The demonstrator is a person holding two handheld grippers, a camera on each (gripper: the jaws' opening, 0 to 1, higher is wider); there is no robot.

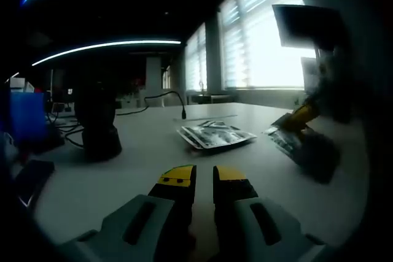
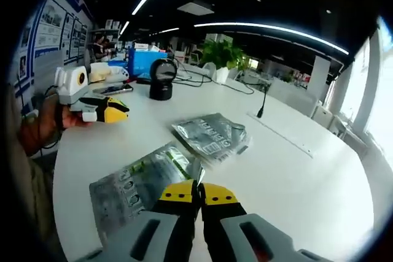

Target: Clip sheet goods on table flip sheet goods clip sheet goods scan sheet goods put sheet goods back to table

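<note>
Two foil sheet packs on white table.
Left gripper view: left gripper (image 1: 204, 177) nearly pressed together, holding nothing; flat pack (image 1: 215, 134) lying ahead on table (image 1: 123, 176). Right gripper view: right gripper (image 2: 199, 194) pinching nearer pack (image 2: 141, 183) by its edge; scanner (image 2: 161, 79) far back.

Held pouch (image 2: 138, 182): silvery printed foil, tilted, edge pinched at 6 o'clock in the right gripper view.
Second pouch (image 2: 212, 134): same print, flat on white table, 12 o'clock.

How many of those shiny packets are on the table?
2. One packet is clamped in the right hand-held gripper; the other packet lies flat mid-table, beyond it.
</note>
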